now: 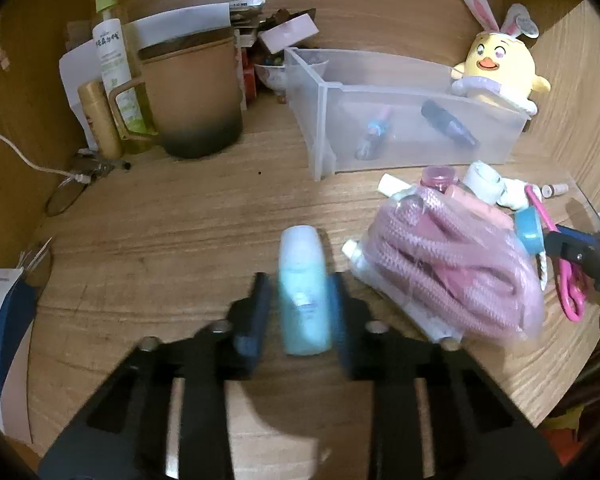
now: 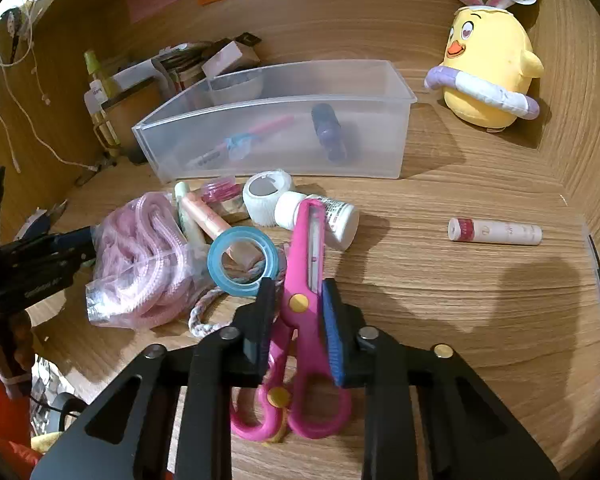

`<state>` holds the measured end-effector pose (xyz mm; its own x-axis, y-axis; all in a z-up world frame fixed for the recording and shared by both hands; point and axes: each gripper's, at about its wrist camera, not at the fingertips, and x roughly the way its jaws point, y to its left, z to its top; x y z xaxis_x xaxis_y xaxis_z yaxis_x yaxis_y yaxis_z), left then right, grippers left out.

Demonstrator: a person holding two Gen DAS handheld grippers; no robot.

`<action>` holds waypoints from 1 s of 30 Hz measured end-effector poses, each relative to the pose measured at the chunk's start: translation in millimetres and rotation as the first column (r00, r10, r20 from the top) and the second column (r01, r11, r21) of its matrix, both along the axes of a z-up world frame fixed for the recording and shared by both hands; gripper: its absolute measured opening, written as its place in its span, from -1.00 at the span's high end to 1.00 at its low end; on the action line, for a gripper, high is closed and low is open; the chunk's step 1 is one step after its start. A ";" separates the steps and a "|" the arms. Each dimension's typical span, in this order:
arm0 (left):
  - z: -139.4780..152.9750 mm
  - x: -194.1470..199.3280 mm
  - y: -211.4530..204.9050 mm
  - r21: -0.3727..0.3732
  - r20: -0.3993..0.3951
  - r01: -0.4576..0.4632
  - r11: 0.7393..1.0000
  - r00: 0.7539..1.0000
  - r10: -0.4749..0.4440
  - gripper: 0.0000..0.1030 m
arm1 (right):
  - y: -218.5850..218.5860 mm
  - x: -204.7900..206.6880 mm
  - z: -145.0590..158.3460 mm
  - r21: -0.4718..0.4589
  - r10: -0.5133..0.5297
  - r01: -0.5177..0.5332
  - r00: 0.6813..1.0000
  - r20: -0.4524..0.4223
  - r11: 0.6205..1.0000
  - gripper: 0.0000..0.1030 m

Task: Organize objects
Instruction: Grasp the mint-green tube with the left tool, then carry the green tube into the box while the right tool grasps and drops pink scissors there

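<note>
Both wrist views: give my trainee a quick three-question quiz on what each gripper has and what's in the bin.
1. True or false: the left gripper straddles a pale blue bottle.
2. What sits between the right gripper's fingers: A tape roll, B pink scissors, C plush chick?
3. How many items show inside the clear bin?

Key: 1 true. 2 B. 3 two, a pink pen-like item and a dark bottle.

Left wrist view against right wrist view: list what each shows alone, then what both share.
Left only: the left gripper around a blue bottle, and a brown mug.
Right only: the right gripper astride pink scissors, and a white tube lying apart.
Both: the clear bin, yellow plush, and pink rope bag.
</note>
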<state>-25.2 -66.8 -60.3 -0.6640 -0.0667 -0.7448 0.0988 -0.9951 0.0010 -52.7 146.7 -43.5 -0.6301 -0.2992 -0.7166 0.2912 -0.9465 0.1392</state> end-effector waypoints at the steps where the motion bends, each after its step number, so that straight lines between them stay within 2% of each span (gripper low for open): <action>1: -0.1 -0.7 -0.6 0.004 -0.003 0.000 1.000 1.000 0.000 0.53 | 0.7 0.4 0.6 0.000 -0.003 0.003 1.000 -0.002 1.000 0.67; 8: 7.3 2.8 -3.7 0.017 -0.032 -0.017 1.000 0.999 0.018 0.53 | 6.7 1.8 12.1 -0.017 -0.021 0.021 0.999 -0.040 1.000 0.67; 20: 63.4 -3.8 1.7 0.044 -0.203 0.009 0.999 0.979 0.000 0.53 | 10.2 -10.4 59.8 -0.065 -0.039 0.028 0.984 -0.176 0.997 0.68; 30: 101.8 -31.2 13.3 0.039 -0.280 0.063 0.997 0.959 -0.049 0.53 | 9.7 -36.1 111.4 -0.082 -0.050 0.027 0.951 -0.306 0.996 0.68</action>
<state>-56.4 -53.5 41.6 -0.8471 0.0073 -0.5314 0.0326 -0.9973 -0.0655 -88.8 156.4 67.9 -0.8283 -0.3161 -0.4625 0.2946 -0.9480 0.1203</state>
